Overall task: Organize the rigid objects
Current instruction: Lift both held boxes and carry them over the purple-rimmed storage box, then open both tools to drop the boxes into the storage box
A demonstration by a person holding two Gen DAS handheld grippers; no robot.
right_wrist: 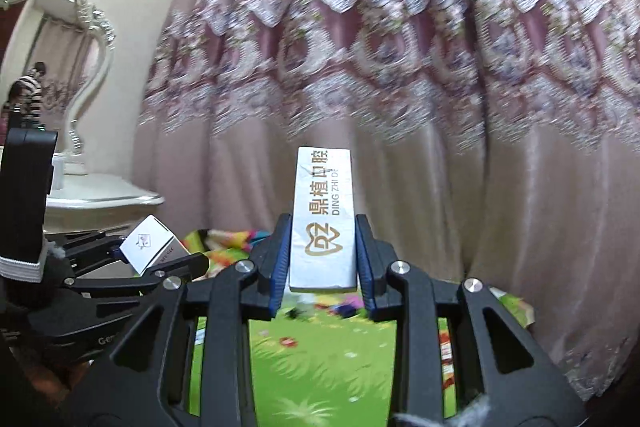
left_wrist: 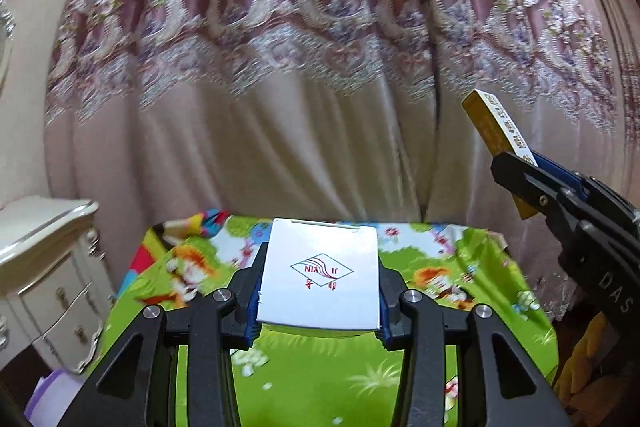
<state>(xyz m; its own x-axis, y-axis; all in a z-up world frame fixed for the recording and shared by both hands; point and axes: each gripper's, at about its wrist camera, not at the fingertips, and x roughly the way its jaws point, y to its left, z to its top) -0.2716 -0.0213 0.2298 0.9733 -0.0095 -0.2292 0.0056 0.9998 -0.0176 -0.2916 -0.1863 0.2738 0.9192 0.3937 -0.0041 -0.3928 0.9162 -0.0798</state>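
Note:
My left gripper [left_wrist: 318, 303] is shut on a white flat box [left_wrist: 320, 277] with a red and blue diamond logo, held above the green cartoon-print cloth [left_wrist: 320, 379]. It also shows at the left of the right wrist view [right_wrist: 148, 245]. My right gripper [right_wrist: 323, 263] is shut on a narrow white and gold box [right_wrist: 324, 219] with gold lettering, held up over the cloth. In the left wrist view that box [left_wrist: 500, 125] sticks up at the right, clamped by the right gripper [left_wrist: 516, 167].
A pink embroidered curtain [left_wrist: 320, 47] hangs right behind the cloth-covered surface. A cream dresser [left_wrist: 44, 267] stands at the left, with an ornate mirror [right_wrist: 72, 27] above it. The cloth's far edge [right_wrist: 224, 239] meets the curtain.

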